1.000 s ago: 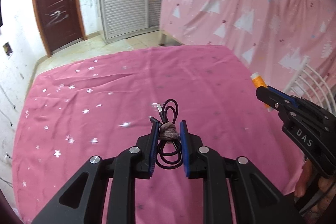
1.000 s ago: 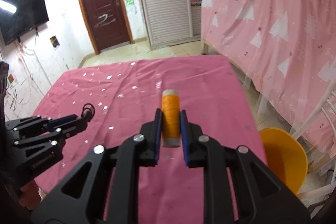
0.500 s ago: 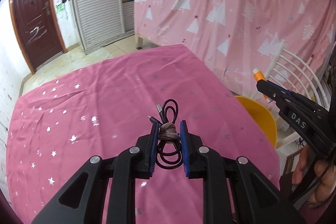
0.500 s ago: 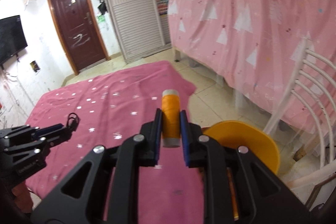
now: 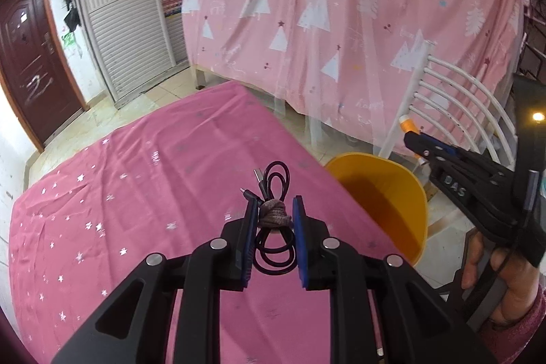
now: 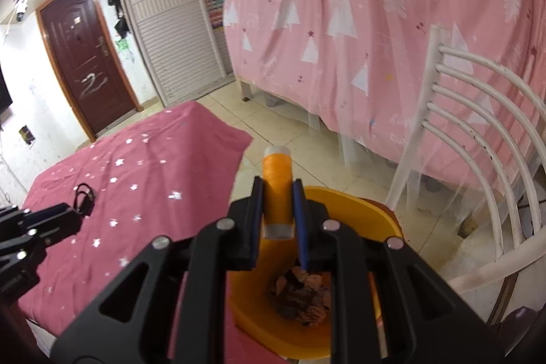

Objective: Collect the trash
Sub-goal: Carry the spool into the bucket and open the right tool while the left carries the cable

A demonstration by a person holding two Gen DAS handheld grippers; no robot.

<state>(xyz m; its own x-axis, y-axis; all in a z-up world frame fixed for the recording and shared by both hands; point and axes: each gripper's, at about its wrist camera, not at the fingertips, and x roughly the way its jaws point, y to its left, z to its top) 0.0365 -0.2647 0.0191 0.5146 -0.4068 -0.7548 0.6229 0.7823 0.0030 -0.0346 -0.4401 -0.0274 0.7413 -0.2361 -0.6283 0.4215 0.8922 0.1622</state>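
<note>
Left claw [image 5: 274,220]: matte black plastic arms, two blue ribbed pads, clenched on one cable [image 5: 273,210]. The cable is thin, black and glossy, coiled in loops and bound at the middle by a brownish knitted tie; two metal plug ends poke out at 11 o'clock of the bundle. It hangs above the bench [image 5: 143,193].

Right claw [image 6: 278,200]: same build, four silver rivets on the arms, clenched on one spool [image 6: 277,190]. The spool is a cylinder wound in orange thread with pale plastic ends, held upright between the pads. In the right wrist view it sits above the bin's far rim.

Bin [image 6: 358,214]: one, smooth yellow-orange plastic, round and open-topped, on the floor just beside the bench's edge. In the left wrist view it lies at 3 o'clock of the cable. Crumpled brownish scraps [image 6: 300,295] rest at its bottom.

Bench: one, draped in a soft, creased magenta cloth printed with small silver stars.

Chair [image 6: 477,125]: one, white painted metal, five curved back rails, at 3 o'clock of the bin.

Curtain [image 5: 341,5]: one, pink fabric with white tree shapes, at 12 o'clock.

Door [image 6: 85,63]: one, dark brown, panelled.

A hand [image 5: 508,278] in a pink sleeve grips the right claw's handle.
</note>
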